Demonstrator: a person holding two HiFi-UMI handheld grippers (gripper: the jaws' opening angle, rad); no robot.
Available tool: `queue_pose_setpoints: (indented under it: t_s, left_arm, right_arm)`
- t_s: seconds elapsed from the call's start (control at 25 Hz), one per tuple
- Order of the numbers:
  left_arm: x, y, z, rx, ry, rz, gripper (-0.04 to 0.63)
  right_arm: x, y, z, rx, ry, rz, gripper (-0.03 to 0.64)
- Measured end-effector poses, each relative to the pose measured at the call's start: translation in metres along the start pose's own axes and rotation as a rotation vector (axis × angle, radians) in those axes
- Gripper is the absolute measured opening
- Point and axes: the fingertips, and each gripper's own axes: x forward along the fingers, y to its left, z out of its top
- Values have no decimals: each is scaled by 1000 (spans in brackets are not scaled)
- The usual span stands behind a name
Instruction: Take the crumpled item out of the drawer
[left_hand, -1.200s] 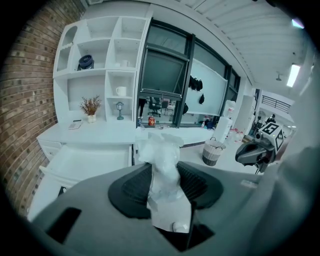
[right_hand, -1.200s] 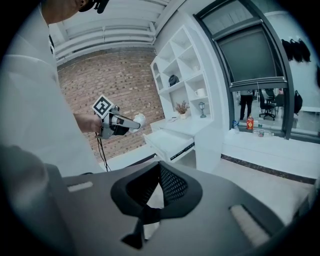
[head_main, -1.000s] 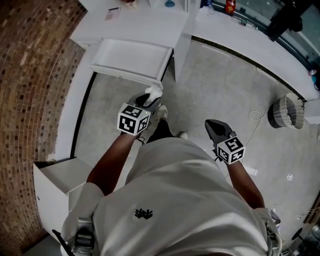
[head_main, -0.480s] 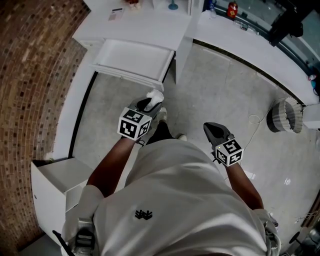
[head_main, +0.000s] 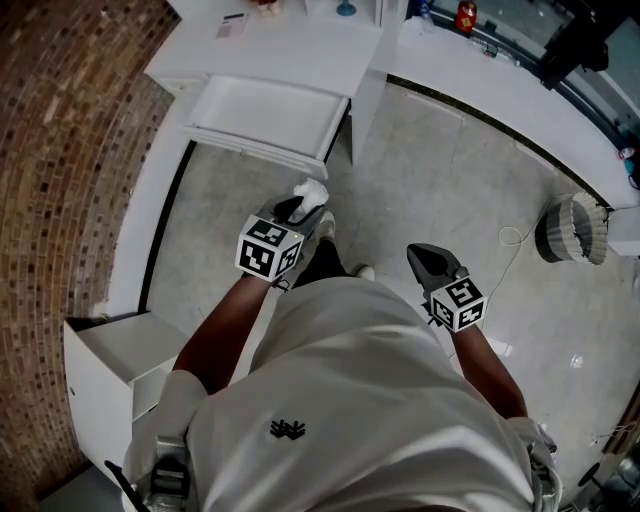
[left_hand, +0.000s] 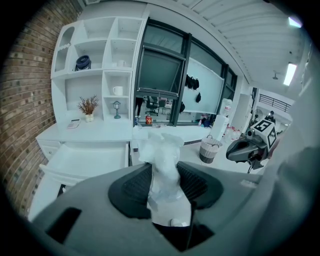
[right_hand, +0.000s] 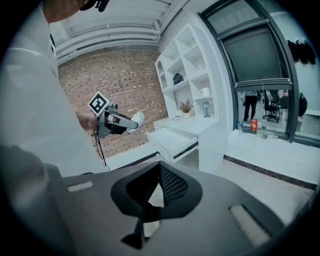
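Note:
My left gripper (head_main: 302, 207) is shut on the crumpled white item (head_main: 309, 191), held above the floor a short way in front of the open white drawer (head_main: 256, 151). In the left gripper view the crumpled item (left_hand: 163, 159) stands up between the two dark pads and sticks out past their tips. The drawer (left_hand: 84, 161) lies beyond it at the lower left and looks bare inside. My right gripper (head_main: 428, 260) hangs to the right of my body, shut with nothing in it; its tips (right_hand: 159, 167) meet. From there the left gripper (right_hand: 118, 120) and the item (right_hand: 137, 119) show at the left.
The drawer belongs to a white desk (head_main: 270, 50) with shelves against a brick wall (head_main: 60, 150). A woven basket (head_main: 572, 226) stands on the floor at the right. A low white cabinet (head_main: 105, 360) sits at my lower left. My shoe (head_main: 325, 228) is beneath the left gripper.
Almost nothing differs. The left gripper with the crumpled item has sunk very slightly toward me; the right gripper has stayed in place.

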Motion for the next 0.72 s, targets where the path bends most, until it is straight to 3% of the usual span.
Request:
queue_pose_setpoints:
  t_s: [0.72]
  left_arm:
    - [5,-3,-3,7,26,-7,166]
  right_arm:
    - [1,-3,-1,-5,-7,-11,11]
